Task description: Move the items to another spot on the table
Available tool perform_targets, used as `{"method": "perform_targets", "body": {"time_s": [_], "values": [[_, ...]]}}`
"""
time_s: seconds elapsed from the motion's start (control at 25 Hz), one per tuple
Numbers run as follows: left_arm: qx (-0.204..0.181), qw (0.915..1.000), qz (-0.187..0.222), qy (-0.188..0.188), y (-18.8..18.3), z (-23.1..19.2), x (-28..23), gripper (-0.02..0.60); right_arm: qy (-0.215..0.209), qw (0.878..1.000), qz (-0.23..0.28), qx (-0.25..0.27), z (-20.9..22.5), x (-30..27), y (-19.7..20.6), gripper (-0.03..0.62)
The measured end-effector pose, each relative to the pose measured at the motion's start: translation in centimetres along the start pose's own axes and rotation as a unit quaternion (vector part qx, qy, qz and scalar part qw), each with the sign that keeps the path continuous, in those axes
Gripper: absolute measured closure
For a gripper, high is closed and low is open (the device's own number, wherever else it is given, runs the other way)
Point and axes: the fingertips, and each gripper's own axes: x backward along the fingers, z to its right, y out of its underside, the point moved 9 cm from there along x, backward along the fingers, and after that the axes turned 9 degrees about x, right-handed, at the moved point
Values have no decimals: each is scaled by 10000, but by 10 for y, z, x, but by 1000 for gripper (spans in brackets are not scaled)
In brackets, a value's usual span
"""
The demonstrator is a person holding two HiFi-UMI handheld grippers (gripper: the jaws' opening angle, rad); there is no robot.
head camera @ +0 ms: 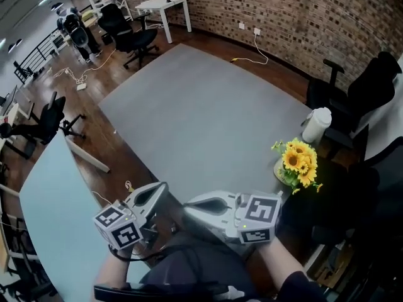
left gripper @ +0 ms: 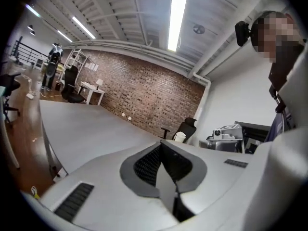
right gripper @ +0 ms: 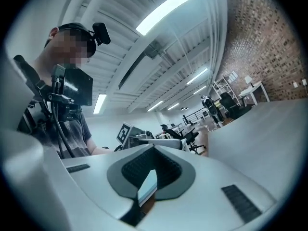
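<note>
A bunch of yellow sunflowers stands at the right edge of the grey table, with a white lidded cup just behind it. Both grippers hover low over the table's near edge, close to the person's body and well short of the flowers. My left gripper is shut and holds nothing, and its fingertips point up and to the right. My right gripper points left toward it, also shut and empty. The left gripper view shows shut jaws and the white cup far off. The right gripper has its jaws together.
Black office chairs stand beyond the table's right side, and another chair stands at the far left beside a white desk. A pale blue table lies to the left. A brick wall runs behind.
</note>
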Motion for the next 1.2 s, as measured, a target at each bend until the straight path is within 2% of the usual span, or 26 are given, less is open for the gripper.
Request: {"method": "perform_targets", "body": {"time_s": [0.2,0.36,0.56,0.72,0.92,1.08,1.2], "values": [[344,9990,167,-241,-4,-28,9,572,122,9997,-113,-157,7,-6,-4,612],[350,9992,175,-128,-14,-49,2,571,310,9983,-213,-446,25,-21,-2,612],[359,9991,161,182,-37,-92,-2,572,352,9976,-391,-443,58,-71,-7,613],[317,9992,175,142,-56,-137,4,572,337,9967,-610,-410,86,-121,-12,612],[512,9976,464,37,-83,-191,25,572,275,9933,-1035,-438,115,-186,-12,612],[909,9921,855,-87,-88,-232,55,572,65,9887,-1439,-426,123,-232,-10,612],[1036,9881,1131,-100,-94,-255,78,572,-76,9857,-1647,-346,127,-269,-13,612]]}}
